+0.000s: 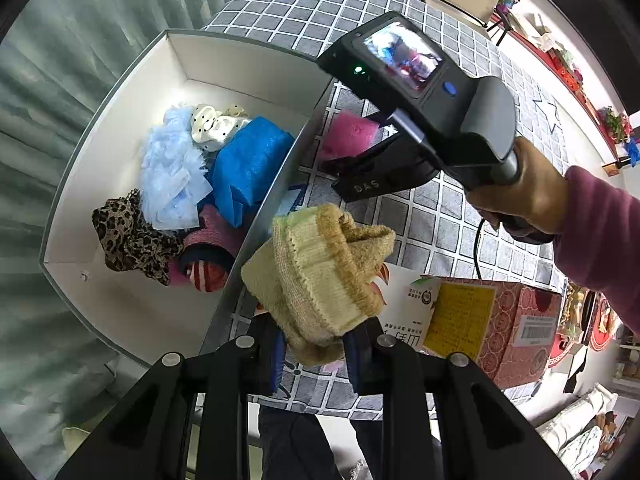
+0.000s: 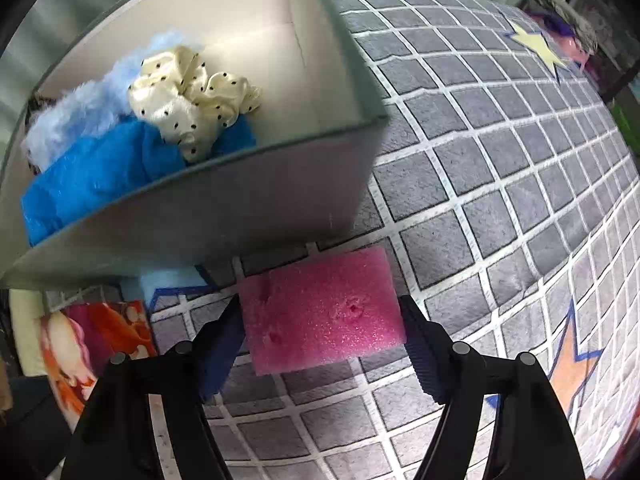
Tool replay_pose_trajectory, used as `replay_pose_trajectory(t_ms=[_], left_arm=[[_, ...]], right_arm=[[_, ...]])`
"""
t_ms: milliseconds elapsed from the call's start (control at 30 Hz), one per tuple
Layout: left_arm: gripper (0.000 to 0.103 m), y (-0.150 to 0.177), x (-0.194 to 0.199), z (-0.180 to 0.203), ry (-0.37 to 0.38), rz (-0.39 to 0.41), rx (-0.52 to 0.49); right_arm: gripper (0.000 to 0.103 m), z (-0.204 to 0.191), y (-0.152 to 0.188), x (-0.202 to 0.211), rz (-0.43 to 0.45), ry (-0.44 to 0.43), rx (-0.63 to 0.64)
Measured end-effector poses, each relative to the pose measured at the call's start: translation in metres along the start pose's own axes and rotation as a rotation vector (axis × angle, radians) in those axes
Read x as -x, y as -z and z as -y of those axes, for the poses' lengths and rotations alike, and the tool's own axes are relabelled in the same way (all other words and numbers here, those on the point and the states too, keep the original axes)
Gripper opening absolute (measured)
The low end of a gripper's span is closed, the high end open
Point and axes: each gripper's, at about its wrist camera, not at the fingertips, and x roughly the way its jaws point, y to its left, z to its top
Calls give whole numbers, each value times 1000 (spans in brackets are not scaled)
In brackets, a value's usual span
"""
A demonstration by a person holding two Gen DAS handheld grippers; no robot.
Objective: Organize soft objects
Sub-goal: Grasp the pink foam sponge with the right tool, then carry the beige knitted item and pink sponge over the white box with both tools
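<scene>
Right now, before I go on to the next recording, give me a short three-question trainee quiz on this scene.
1. True or false: the pink sponge already lies inside the white box.
2. Which does the left gripper hold? A) leopard-print cloth B) knitted hat C) blue cloth
3. Fill in: the pink sponge lies on the checked mat, between the fingers of the ____ gripper.

Key:
1. False. It lies on the mat, outside the box.
2. B. The knitted hat is pinched there; the leopard-print cloth and the blue cloth lie in the box.
3. Right. The right gripper straddles it.
</scene>
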Motion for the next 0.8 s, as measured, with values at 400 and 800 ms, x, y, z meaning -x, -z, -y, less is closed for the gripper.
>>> replay_pose_trajectory(t_ms=[400, 800], left_arm=[[27, -10, 10, 27, -2, 59, -121], [27, -18, 36, 42, 39, 113, -286]], right_arm=[[75, 53, 46, 80, 61, 47, -267], [75, 46, 147, 196, 107, 127, -591]])
